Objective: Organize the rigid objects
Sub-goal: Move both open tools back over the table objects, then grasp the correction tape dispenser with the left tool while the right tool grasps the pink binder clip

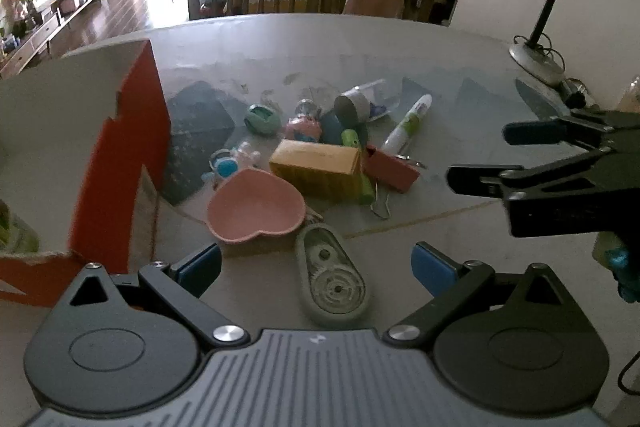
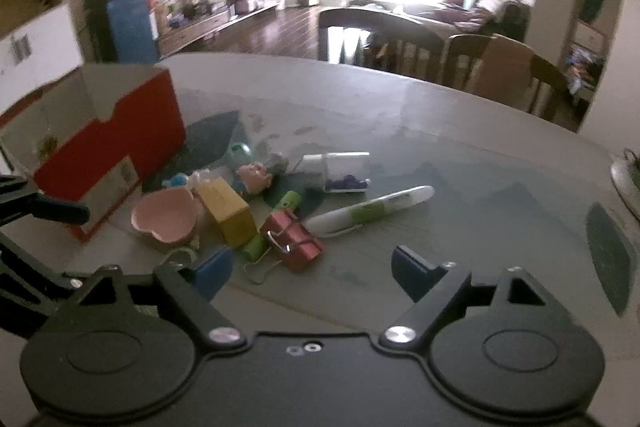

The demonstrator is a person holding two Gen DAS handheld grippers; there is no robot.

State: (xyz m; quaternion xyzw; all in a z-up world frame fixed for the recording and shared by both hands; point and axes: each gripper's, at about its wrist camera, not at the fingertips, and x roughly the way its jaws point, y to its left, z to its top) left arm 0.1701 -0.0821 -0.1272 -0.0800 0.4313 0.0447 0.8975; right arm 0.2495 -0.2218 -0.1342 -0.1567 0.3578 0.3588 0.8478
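1. red cardboard, the open box is the biggest thing and, i judge, the place to put things in. it is light and stiff, and a push can slide it. its top is open, so things can go in from above; its near wall is high, so a gripper must rise over the rim.
2. the table has bare room right of the box, past the pile, and its far edge is well away from the pile.
3. the yellow carton, right of the box in the middle of the pile, looks light and stiff; take it on its two flat long sides.
4. the pink heart dish, just beside the box corner, is hard and maybe breakable; pinch its rim.
5. the white and green pen, farthest from the box, is smooth and can roll; grip it across the middle.
6. the grey tape dispenser, nearest the left gripper, is flat; take its narrow sides.
7. the red binder clip has steel loops that can snag on its neighbours.
8. both tongs are spread apart and grasp nothing; the right gripper hovers before the clip.
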